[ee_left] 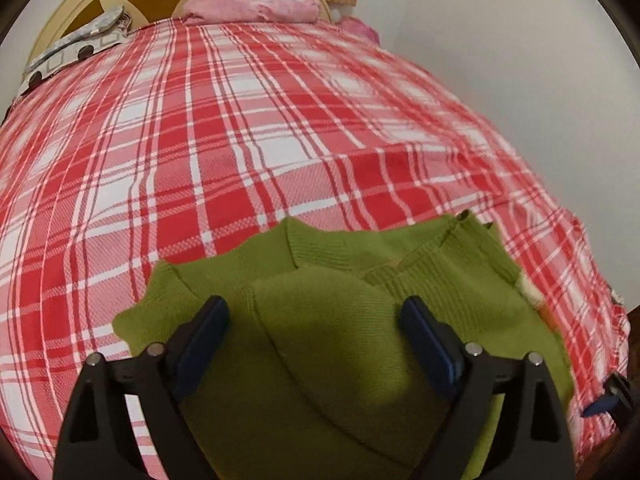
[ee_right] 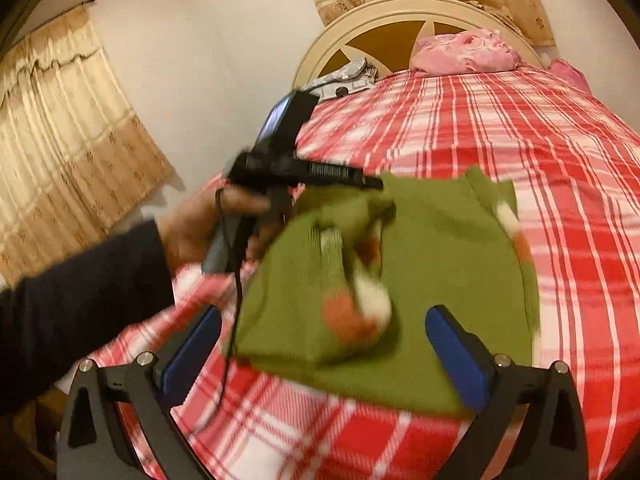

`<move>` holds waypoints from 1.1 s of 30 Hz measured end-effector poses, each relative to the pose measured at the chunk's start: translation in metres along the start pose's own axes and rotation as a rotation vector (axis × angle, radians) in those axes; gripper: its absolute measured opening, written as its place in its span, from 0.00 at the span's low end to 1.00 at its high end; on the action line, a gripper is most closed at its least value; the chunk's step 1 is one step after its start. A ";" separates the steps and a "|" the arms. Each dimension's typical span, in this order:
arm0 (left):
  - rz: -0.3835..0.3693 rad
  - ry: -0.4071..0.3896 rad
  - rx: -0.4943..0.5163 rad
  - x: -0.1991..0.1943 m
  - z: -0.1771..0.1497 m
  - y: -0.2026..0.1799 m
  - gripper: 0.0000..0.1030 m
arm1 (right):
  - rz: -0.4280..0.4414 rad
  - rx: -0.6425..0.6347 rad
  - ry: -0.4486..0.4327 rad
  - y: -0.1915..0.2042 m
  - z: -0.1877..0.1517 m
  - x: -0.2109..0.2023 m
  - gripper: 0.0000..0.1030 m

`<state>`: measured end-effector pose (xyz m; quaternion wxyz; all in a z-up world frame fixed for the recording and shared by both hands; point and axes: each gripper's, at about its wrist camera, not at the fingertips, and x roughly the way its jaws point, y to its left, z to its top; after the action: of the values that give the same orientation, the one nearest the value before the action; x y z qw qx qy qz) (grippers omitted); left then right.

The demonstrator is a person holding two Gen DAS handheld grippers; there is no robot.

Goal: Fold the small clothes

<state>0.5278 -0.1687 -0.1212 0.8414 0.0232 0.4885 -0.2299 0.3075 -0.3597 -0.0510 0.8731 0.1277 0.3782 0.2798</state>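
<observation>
Nearest, at six o'clock, both grippers' fingers stand wide, gripping nothing — left gripper (ee_left: 314, 318), right gripper (ee_right: 324, 326). Beyond lies the green sweater (ee_right: 440, 256), half-folded on the plaid bed (ee_right: 540, 140); better press folds flat before pinching — edges aligned.

Left wrist view: close above the green sweater (ee_left: 320, 340), tilted steeply down, facing the headboard (ee_left: 80, 12).
Right wrist view: farther back, shallower tilt (blurred), same heading.
Shared: sweater, plaid bed (ee_right: 520, 128), pink pillow (ee_right: 468, 54).
</observation>
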 end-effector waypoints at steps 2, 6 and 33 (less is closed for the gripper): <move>-0.030 -0.045 -0.025 -0.013 0.000 0.004 0.88 | 0.029 0.027 0.037 -0.007 0.018 0.017 0.99; -0.066 -0.117 -0.064 -0.043 -0.004 0.017 0.89 | 0.140 0.145 0.107 -0.032 0.047 0.061 0.98; -0.033 -0.132 0.018 -0.035 -0.062 -0.051 0.96 | -0.096 0.155 0.099 -0.095 0.070 0.042 0.21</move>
<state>0.4417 -0.1856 -0.1147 0.8676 0.0074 0.4303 -0.2493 0.4191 -0.4123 -0.0695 0.8534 0.1623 0.4470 0.2135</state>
